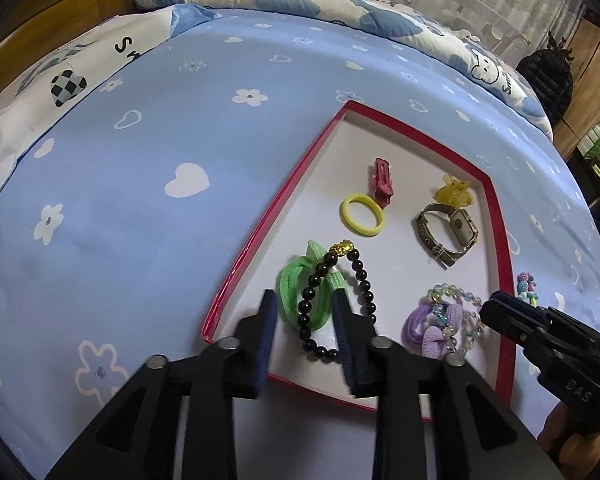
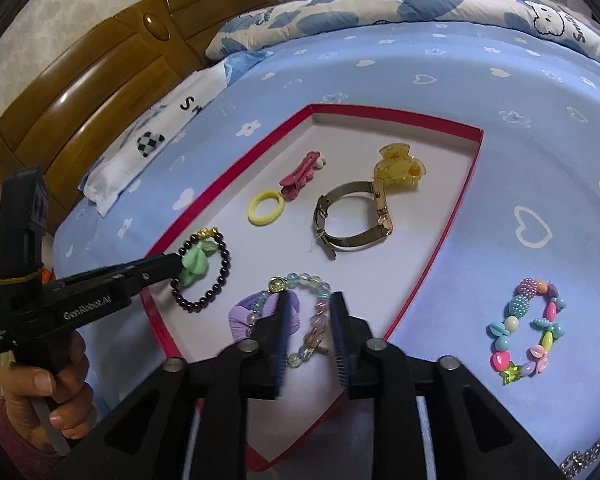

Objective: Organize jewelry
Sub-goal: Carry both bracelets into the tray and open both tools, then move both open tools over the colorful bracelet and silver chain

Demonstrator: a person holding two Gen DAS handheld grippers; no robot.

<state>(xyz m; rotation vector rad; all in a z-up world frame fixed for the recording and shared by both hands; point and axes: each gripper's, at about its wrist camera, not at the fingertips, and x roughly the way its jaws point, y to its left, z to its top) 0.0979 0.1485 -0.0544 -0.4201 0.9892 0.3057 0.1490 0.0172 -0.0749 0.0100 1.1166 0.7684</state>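
Note:
A red-rimmed white tray point(image 1: 256, 224) point(image 2: 456, 204) lies on the blue bedsheet. In it are a black bead bracelet point(image 1: 364, 276) point(image 2: 224, 264) over a green hair tie point(image 1: 292, 284) point(image 2: 194, 266), a pale glass-bead bracelet point(image 1: 466, 296) point(image 2: 308, 280) over a purple scrunchie point(image 1: 432, 338) point(image 2: 242, 316), a yellow hair ring point(image 1: 362, 215) point(image 2: 265, 207), a pink clip point(image 1: 382, 181) point(image 2: 300, 178), a watch point(image 1: 448, 230) point(image 2: 352, 216) and a yellow claw clip point(image 1: 454, 192) point(image 2: 398, 166). My left gripper point(image 1: 306, 312) point(image 2: 176, 266) is open around the green tie and black beads. My right gripper point(image 2: 310, 312) point(image 1: 490, 306) is open over the glass-bead bracelet.
A colourful candy-bead bracelet point(image 2: 526, 326) point(image 1: 526, 288) lies on the sheet right of the tray. A silver chain point(image 2: 592, 456) shows at the lower right edge. A pillow point(image 1: 48, 92) and folded quilt point(image 1: 340, 4) lie at the back, before a wooden headboard point(image 2: 84, 96).

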